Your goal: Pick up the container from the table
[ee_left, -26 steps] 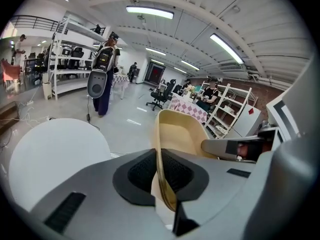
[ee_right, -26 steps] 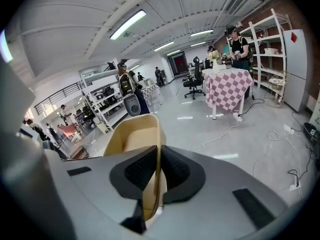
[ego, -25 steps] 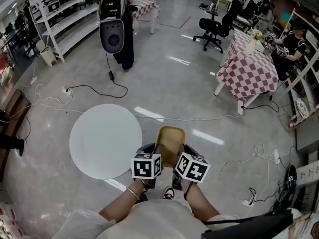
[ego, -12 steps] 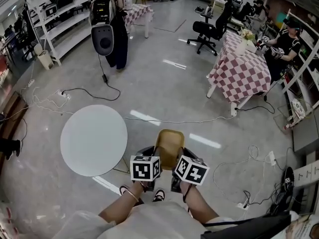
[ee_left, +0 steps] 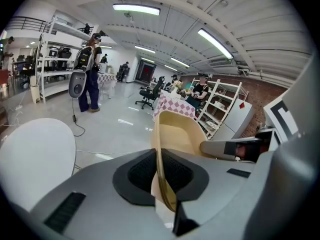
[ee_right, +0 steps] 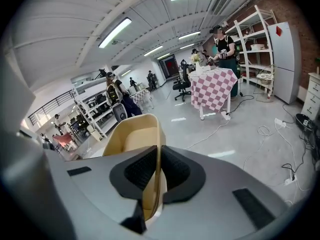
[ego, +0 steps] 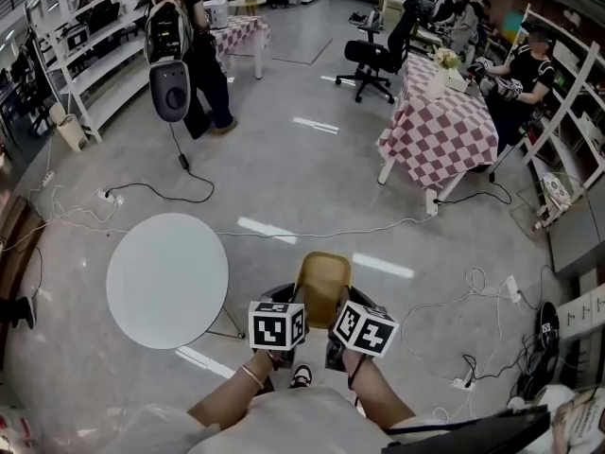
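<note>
Closest to the camera are the person's two bare forearms, reaching forward side by side. Each carries a gripper with a marker cube on top.

The left hand-held gripper is clenched on the left side wall of a shallow tan plastic container. Its dark ribbed pads press the thin wall from both sides. The right hand-held gripper is clamped the same way on the opposite wall, and the tray body lies between the two tools.

Gripping the two facing walls looks deliberate. The thin rim is the only part these narrow jaws can span, and a hold on each side probably keeps the open face up and stops it swinging.

The container is in the air, just ahead of the cubes and above the person's shoes and the glossy grey floor. It is to the right of the round white counter and clear of it, so the lift appears to be done (only carrying or setting down would be left).

Further out, black cables trail across the floor. Beyond them are a table under a red-and-white checked cloth and a black office chair. A standing person with a bulky grey pack is in front of the white shelving.
</note>
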Tool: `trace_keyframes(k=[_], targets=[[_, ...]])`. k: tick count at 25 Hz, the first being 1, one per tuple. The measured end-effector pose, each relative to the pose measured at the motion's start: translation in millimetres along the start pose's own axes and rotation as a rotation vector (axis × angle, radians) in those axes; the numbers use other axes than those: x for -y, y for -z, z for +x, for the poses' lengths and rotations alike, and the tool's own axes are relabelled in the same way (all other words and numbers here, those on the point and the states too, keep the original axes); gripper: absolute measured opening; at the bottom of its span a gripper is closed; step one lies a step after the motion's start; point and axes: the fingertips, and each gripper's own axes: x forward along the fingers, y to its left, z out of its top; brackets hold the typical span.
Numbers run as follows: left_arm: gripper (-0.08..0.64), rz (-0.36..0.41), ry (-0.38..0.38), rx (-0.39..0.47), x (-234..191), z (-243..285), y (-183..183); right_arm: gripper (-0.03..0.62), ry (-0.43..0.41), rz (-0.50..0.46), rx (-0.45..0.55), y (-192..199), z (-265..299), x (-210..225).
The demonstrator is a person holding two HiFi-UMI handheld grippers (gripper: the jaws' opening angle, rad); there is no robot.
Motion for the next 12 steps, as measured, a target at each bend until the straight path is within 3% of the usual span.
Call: trace_keyframes(k=[12], targets=[[0.040, 0.052, 0.061, -0.023, -17.8, 9.8, -22.0, 0.049, 0.036, 0.033, 0.030, -8.7, 11.6, -15.0]])
